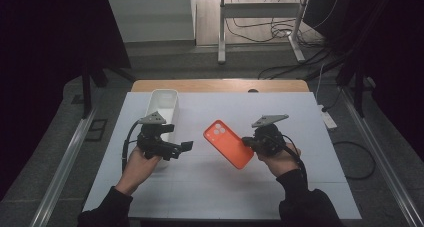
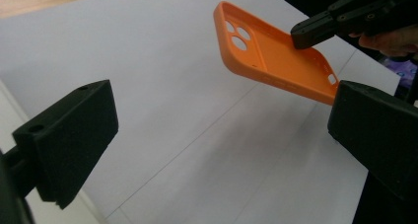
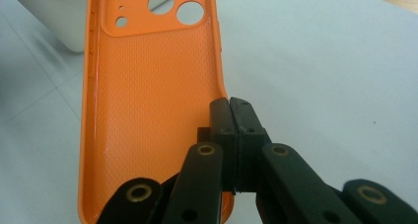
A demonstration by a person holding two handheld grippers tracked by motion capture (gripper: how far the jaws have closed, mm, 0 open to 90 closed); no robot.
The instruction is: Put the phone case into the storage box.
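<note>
case axis: orange phone case (image 1: 228, 143) runs 11 to 5 o'clock
right gripper (image 3: 230, 105): clamped on its side wall
left gripper (image 1: 183, 148): jaws apart, case at 3 o'clock

Left tool (image 1: 186, 146) gapes open; right tool (image 1: 246, 141) seems clamped shut.

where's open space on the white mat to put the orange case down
The white mat is bare right of the right gripper, along the near edge between the person's forearms, and behind the orange phone case up to the wooden strip. Crowded: the left side, where the white bin and the open left gripper sit.
</note>
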